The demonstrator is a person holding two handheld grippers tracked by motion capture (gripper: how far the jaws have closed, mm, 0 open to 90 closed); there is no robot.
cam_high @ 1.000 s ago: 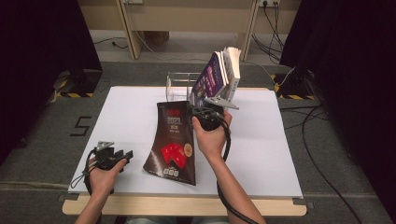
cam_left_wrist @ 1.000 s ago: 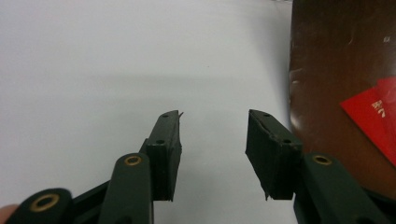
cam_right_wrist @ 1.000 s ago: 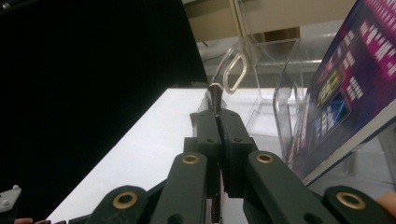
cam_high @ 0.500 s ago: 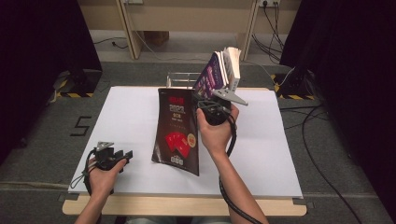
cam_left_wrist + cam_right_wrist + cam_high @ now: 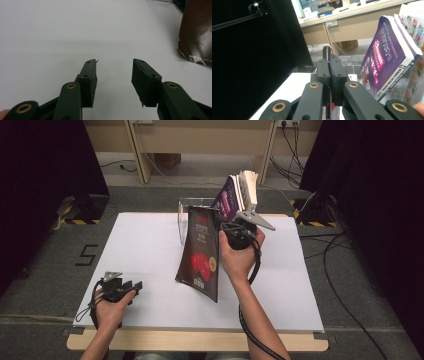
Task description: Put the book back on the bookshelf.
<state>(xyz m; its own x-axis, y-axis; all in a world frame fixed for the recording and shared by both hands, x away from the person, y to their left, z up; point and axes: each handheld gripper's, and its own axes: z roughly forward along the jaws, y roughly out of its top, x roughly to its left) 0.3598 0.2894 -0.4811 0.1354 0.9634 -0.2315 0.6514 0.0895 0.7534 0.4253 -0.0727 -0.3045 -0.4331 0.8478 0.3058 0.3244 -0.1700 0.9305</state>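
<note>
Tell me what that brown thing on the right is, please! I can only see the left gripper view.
Observer: It's a dark magazine with a red picture on its cover, held tilted over the table.
Operator: Who's holding it up?
Observer: The right gripper, shut on it near its top.
Operator: Where might it go?
Observer: Maybe beside the purple book leaning in the clear rack behind it.

Held book (image 5: 200, 254): dark brown cover, red picture low down, small gold round mark, white lettering.
Purple book (image 5: 384, 58): violet cover, magenta panel with white lettering, white page edges.
Table (image 5: 140, 245): white top, pale wood edge.
Right hand-held gripper (image 5: 329, 75): black jaws, brass rivets.
Left hand-held gripper (image 5: 113, 82): black jaws, brass rivets.
Floor (image 5: 45, 250): grey carpet; black-and-yellow striped tape.
</note>
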